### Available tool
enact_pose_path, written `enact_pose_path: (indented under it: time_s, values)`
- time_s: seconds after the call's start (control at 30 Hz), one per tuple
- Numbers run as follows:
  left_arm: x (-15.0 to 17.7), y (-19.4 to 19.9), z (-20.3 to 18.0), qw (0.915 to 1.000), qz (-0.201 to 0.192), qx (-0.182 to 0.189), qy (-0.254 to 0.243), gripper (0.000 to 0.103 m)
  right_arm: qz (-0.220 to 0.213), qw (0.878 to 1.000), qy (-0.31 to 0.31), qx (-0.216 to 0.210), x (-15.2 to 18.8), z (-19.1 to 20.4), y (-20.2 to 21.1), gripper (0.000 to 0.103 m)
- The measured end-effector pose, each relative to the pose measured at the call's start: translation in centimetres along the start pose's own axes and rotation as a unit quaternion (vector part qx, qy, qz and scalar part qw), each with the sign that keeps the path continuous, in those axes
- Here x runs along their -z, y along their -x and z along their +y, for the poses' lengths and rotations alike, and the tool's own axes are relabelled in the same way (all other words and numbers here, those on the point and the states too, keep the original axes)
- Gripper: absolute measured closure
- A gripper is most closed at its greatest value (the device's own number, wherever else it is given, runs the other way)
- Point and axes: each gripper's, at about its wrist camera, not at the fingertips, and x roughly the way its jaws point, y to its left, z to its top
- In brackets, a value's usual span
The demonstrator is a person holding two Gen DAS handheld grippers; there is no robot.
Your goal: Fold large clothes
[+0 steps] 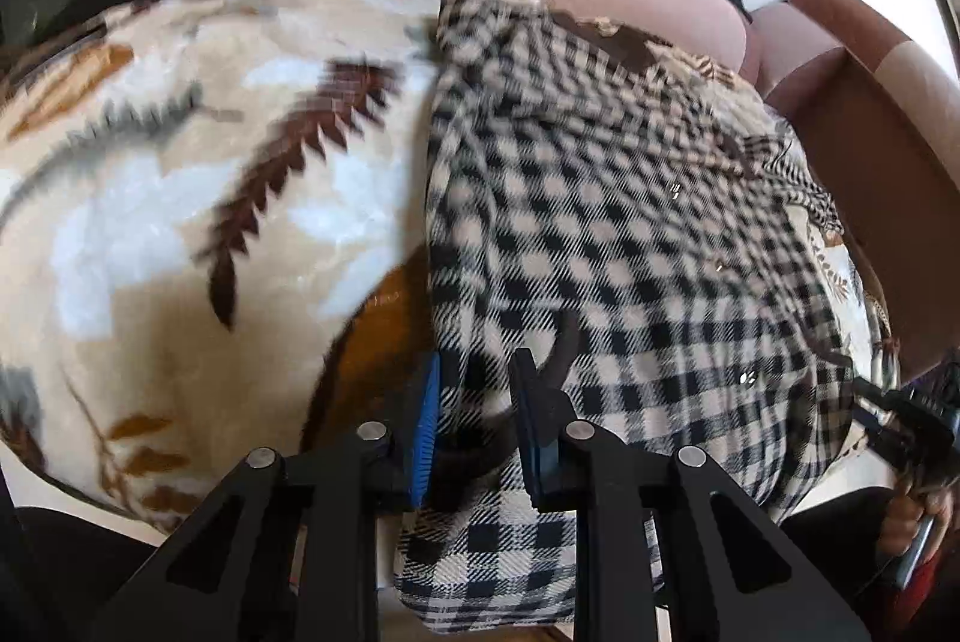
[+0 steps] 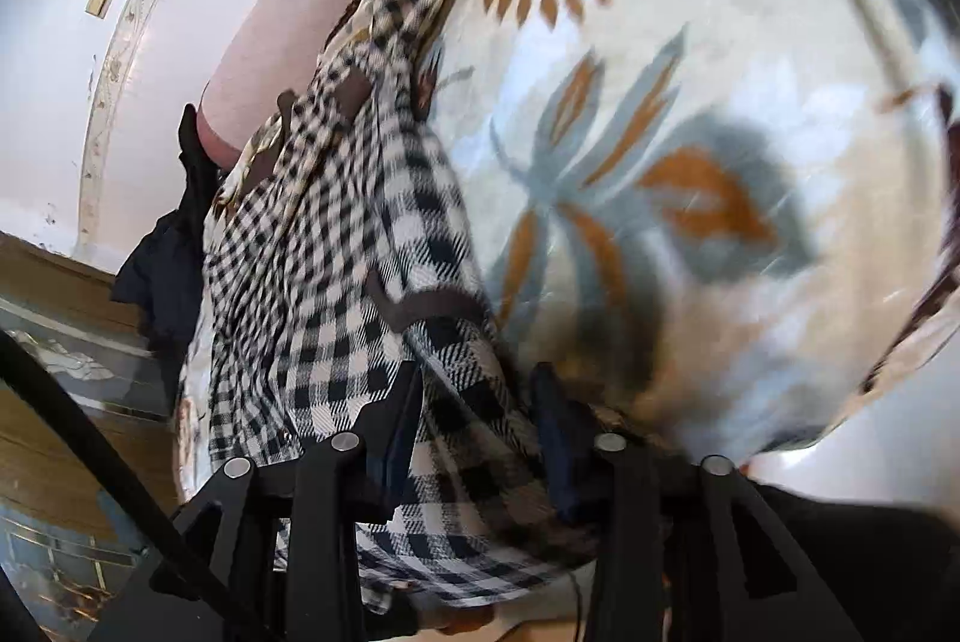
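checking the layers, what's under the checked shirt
The checked shirt lies on a leaf-print blanket, which shows around it. What is beneath the blanket is covered.

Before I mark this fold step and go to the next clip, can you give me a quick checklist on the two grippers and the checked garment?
1. Checked garment lies on the leaf-print blanket: ok.
2. Left gripper has the garment's near edge between its fingers: ok.
3. Left pads actually pinching cloth: cannot tell, blurred.
4. Right gripper straddles the garment's edge: ok.
5. Right pads pressing the cloth: cannot tell.
6. Garment smooth: not ok, bunched at the far end.
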Motion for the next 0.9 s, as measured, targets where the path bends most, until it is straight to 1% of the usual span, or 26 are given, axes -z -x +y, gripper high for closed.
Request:
enact_pose_path:
  time_s: [0.03, 0.07, 0.1, 0.13, 0.2, 0.23, 0.27, 0.3, 0.33, 0.4, 0.5, 0.53, 0.6, 0.63, 0.67, 0.7, 0.73, 0.8, 0.9]
  values:
    - [-0.4, 0.5, -0.7, 0.9998, -0.012, -0.006, -0.012, 0.079, -0.006, 1.0, -0.005, 0.005, -1.1, 0.0, 0.3, 0.061]
    - [-0.8, 0.7, -1.2, 0.9995, -0.019, -0.01, -0.022, 0.076, -0.01, 1.0, -0.017, 0.005, -2.1, -0.1, 0.5, 0.06]
    - [-1.3, 1.0, -2.1, 0.9988, -0.03, -0.012, -0.037, 0.065, -0.012, 0.999, -0.038, -0.001, -3.6, -0.4, 0.5, 0.059]
    - [-1.9, 1.0, -2.9, 0.998, -0.038, -0.011, -0.049, 0.053, -0.016, 0.998, -0.065, -0.014, -5.9, -0.5, 0.0, 0.059]
    - [-2.8, 0.7, -4.4, 0.9957, -0.058, -0.009, -0.072, 0.042, -0.041, 0.995, -0.087, -0.023, -9.3, -0.9, -1.0, 0.058]
    - [-3.4, 0.2, -5.1, 0.9945, -0.063, -0.011, -0.083, 0.042, -0.068, 0.994, -0.09, -0.008, -11.8, -1.2, -1.8, 0.058]
    - [-3.9, -0.4, -5.8, 0.9933, -0.063, -0.014, -0.095, 0.042, -0.089, 0.992, -0.093, 0.013, -13.5, -1.3, -2.4, 0.058]
    - [-4.4, -1.4, -6.4, 0.992, -0.06, -0.017, -0.11, 0.042, -0.11, 0.988, -0.106, 0.038, -15.7, -2.0, -3.1, 0.057]
    - [-4.9, -2.4, -6.9, 0.9908, -0.056, -0.019, -0.122, 0.042, -0.117, 0.985, -0.122, 0.038, -17.2, -2.7, -3.5, 0.056]
    - [-5.7, -4.3, -7.4, 0.9895, -0.047, -0.027, -0.134, 0.042, -0.133, 0.981, -0.139, 0.023, -20.3, -3.6, -4.0, 0.056]
    - [-7.3, -7.8, -7.4, 0.9908, -0.022, -0.034, -0.129, 0.042, -0.161, 0.976, -0.136, 0.05, -24.2, -4.6, -4.5, 0.056]
    - [-7.4, -8.5, -7.2, 0.9916, -0.016, -0.034, -0.124, 0.042, -0.169, 0.973, -0.148, 0.053, -25.4, -5.6, -4.8, 0.056]
    - [-8.4, -10.5, -6.6, 0.9947, 0.004, -0.022, -0.1, 0.042, -0.172, 0.968, -0.175, 0.046, -26.7, -7.8, -5.6, 0.055]
    - [-8.5, -11.1, -6.4, 0.9958, 0.009, -0.015, -0.09, 0.04, -0.172, 0.967, -0.182, 0.044, -27.2, -8.4, -6.1, 0.056]
    - [-8.6, -11.5, -6.3, 0.9963, 0.006, -0.013, -0.085, 0.038, -0.182, 0.964, -0.191, 0.025, -27.7, -9.4, -6.2, 0.056]
    - [-8.7, -11.6, -6.3, 0.9963, -0.005, -0.009, -0.086, 0.033, -0.191, 0.962, -0.195, 0.012, -28.4, -10.1, -6.1, 0.056]
    - [-8.6, -11.8, -6.4, 0.9959, -0.007, -0.008, -0.09, 0.031, -0.197, 0.961, -0.196, 0.009, -29.1, -10.4, -5.8, 0.056]
    - [-8.3, -12.1, -6.6, 0.9941, -0.011, -0.012, -0.107, 0.029, -0.209, 0.958, -0.197, 0.006, -30.2, -10.9, -5.8, 0.056]
    - [-8.1, -12.3, -7.2, 0.9922, -0.014, -0.018, -0.122, 0.024, -0.23, 0.951, -0.208, -0.004, -31.7, -11.6, -6.1, 0.056]
